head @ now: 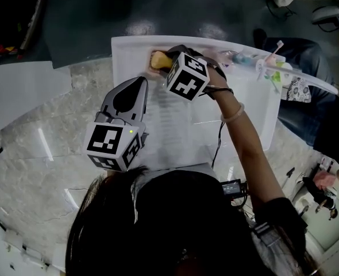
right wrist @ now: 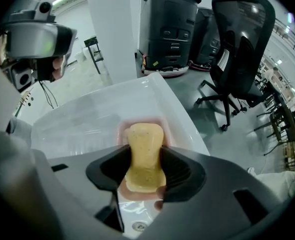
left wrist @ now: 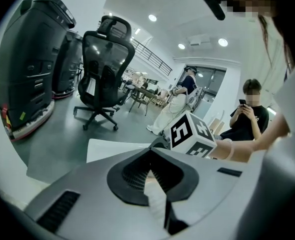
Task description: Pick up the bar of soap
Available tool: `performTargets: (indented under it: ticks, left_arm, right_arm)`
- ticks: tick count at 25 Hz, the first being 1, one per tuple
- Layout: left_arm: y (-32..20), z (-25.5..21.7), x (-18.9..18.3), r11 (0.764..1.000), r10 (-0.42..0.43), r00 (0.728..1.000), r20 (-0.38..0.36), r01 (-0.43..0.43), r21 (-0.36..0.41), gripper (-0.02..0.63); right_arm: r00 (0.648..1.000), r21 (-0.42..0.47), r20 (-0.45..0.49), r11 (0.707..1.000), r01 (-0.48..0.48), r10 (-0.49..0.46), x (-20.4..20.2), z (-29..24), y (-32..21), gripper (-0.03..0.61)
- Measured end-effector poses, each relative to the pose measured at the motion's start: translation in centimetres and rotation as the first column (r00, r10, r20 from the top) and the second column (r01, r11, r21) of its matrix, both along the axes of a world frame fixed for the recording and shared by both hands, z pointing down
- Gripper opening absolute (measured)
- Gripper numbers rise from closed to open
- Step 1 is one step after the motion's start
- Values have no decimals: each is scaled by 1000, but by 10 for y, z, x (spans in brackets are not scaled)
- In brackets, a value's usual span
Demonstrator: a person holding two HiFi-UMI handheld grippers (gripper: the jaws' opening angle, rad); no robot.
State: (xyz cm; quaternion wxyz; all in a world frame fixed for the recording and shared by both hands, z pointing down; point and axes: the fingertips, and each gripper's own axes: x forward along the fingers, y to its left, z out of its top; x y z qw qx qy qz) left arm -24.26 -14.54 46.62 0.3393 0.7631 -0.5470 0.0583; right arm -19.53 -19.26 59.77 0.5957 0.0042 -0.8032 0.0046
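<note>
A yellow bar of soap [head: 159, 60] lies in a pink dish [head: 153, 72] at the far left corner of the white sink [head: 129, 48]. My right gripper [head: 167, 61] points steeply down over it. In the right gripper view the soap [right wrist: 145, 156] sits between the two jaws of the right gripper [right wrist: 145, 151], which stand wide on either side, open; the dish [right wrist: 120, 132] shows under it. My left gripper [head: 139, 83] hovers above the sink's left side, short of the soap, shut with nothing in it. In the left gripper view its tips [left wrist: 149, 156] meet.
A toothbrush and small toiletries [head: 272, 62] stand on a shelf at the sink's far right. A marble counter [head: 37, 148] lies left of the sink. The drain [right wrist: 139, 226] is below the dish. An office chair [left wrist: 105, 69] and a seated person [left wrist: 247, 116] are beyond.
</note>
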Motion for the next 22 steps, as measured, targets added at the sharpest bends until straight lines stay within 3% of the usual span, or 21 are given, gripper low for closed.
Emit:
performTargets:
  ticks: [12, 22]
  left_arm:
    - [3, -2, 5, 1000, 14, 999, 29, -13, -17, 8]
    - [2, -26, 25, 1000, 20, 997, 78, -21, 18, 8]
  right_arm:
    - [982, 40, 155, 993, -112, 105, -3, -13, -4, 187]
    - [893, -55, 359, 961, -271, 272, 17, -54, -3, 187]
